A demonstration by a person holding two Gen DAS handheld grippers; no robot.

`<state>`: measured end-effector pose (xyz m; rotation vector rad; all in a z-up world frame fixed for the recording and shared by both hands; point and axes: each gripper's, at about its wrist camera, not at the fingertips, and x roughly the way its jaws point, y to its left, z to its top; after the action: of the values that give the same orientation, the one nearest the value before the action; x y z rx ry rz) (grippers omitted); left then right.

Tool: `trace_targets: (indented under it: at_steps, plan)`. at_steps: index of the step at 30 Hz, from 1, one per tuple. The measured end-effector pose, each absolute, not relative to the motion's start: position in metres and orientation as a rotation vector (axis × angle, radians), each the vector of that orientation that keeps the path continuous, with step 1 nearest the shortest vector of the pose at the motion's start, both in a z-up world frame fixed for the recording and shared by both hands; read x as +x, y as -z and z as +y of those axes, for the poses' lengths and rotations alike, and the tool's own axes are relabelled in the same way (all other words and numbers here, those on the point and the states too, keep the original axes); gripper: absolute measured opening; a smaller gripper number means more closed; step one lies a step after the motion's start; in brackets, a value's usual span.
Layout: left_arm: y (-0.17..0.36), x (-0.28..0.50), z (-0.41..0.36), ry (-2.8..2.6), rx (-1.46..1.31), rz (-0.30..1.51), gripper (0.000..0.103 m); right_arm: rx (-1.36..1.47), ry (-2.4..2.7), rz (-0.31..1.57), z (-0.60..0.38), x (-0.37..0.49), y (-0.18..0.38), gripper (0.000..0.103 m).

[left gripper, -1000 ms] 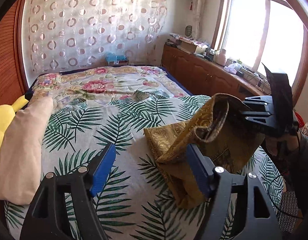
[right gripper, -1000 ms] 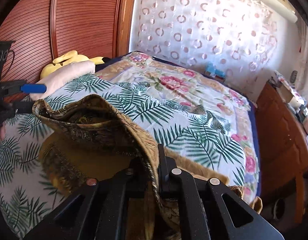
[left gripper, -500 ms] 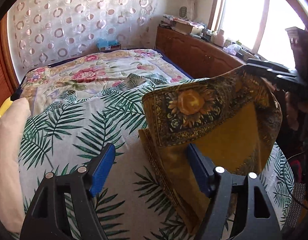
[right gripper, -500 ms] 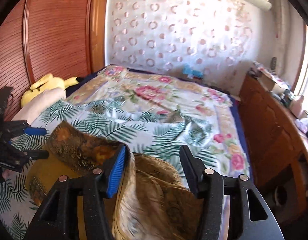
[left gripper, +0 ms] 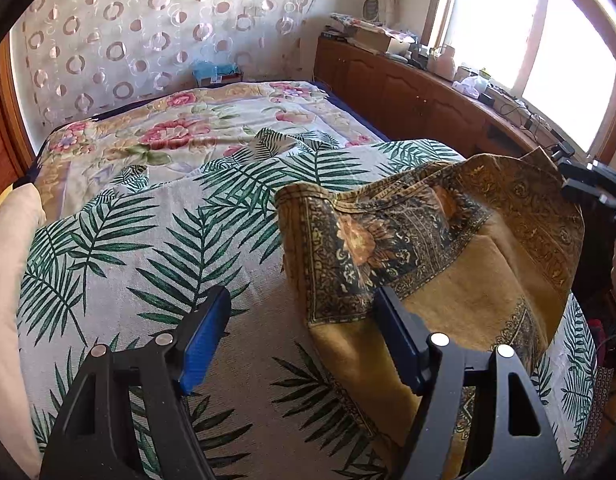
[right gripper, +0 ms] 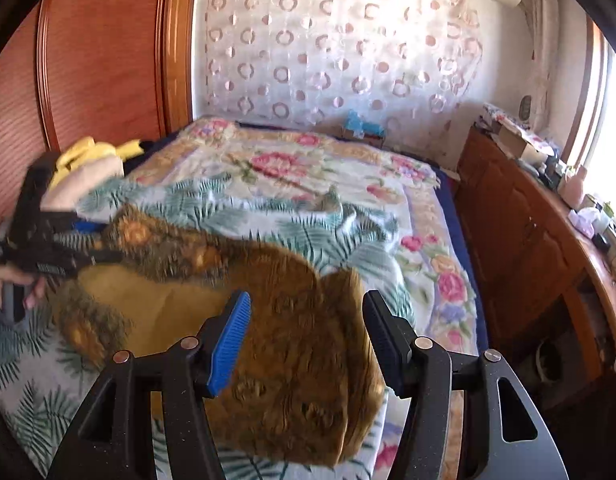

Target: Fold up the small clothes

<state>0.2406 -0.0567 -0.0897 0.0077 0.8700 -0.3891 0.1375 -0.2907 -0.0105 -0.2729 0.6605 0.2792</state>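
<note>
A golden-brown patterned cloth [left gripper: 447,264] lies partly folded on the palm-leaf bedspread [left gripper: 148,248], its dark flowered flap turned over the plain yellow middle. My left gripper [left gripper: 304,336] is open and empty; its right finger is over the cloth's left edge. My right gripper [right gripper: 306,340] is open and empty above the near end of the same cloth [right gripper: 292,344]. The left gripper also shows in the right wrist view [right gripper: 88,244], at the cloth's far left corner. The right gripper shows at the right edge of the left wrist view [left gripper: 587,184].
A cream pillow [left gripper: 8,280] and a yellow plush toy [right gripper: 96,152] lie at the head of the bed. A wooden cabinet [left gripper: 419,104] with clutter runs along the window side. A wooden wardrobe [right gripper: 88,60] stands behind the bed.
My right gripper has opened and let go of the cloth, whose raised edge has dropped onto the bed as a folded flap. My left gripper stayed open.
</note>
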Motion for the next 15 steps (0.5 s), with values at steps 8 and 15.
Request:
trace_targets:
  at_steps: [8, 15]
  plan:
    - [0.097, 0.252, -0.054, 0.449, -0.062, 0.925, 0.059, -0.088, -0.235, 0.817, -0.302, 0.176, 0.061, 0.07]
    - [0.097, 0.258, -0.059, 0.471, -0.072, 0.948, 0.054, 0.005, -0.312, 0.878, -0.306, 0.193, 0.073, 0.07]
